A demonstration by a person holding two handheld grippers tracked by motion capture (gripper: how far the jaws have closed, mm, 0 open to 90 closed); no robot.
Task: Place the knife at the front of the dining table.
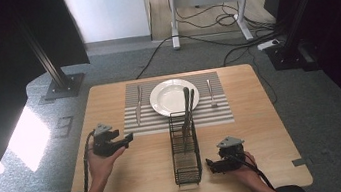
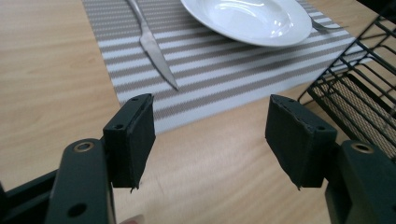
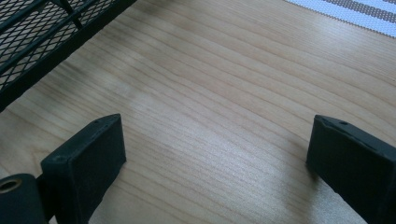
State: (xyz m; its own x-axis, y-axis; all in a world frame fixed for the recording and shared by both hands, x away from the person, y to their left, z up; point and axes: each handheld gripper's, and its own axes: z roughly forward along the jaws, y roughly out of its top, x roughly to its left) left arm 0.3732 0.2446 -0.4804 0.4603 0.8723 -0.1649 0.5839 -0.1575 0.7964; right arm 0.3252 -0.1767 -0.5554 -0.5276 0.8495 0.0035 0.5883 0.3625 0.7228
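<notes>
On the left, the left hand-held gripper [image 1: 127, 138] hangs over the bare wood of the table [image 1: 109, 104], jaws wide apart with nothing between them, pointing towards the black wire cutlery rack [image 1: 185, 149]. Beyond it lies the striped placemat [image 1: 221, 111]: a table knife [image 1: 138, 104] along its left side, the white plate [image 1: 171, 96] in the middle, a fork [image 1: 211, 93] to the right of the plate, apart from it. The rack stands just in front of the mat, and two utensils [image 1: 188, 108] stand upright in its far end, handles leaning over the plate's near rim; what kind they are I cannot tell. To the right of the rack, near its front end, the right hand-held gripper [image 1: 209, 164] rests low by the table, also wide open and empty.

It looks like a place setting partly laid, with the left gripper between pieces. The next move would be to reach into the rack, close on one handle and lift it straight up clear of the wires.
</notes>
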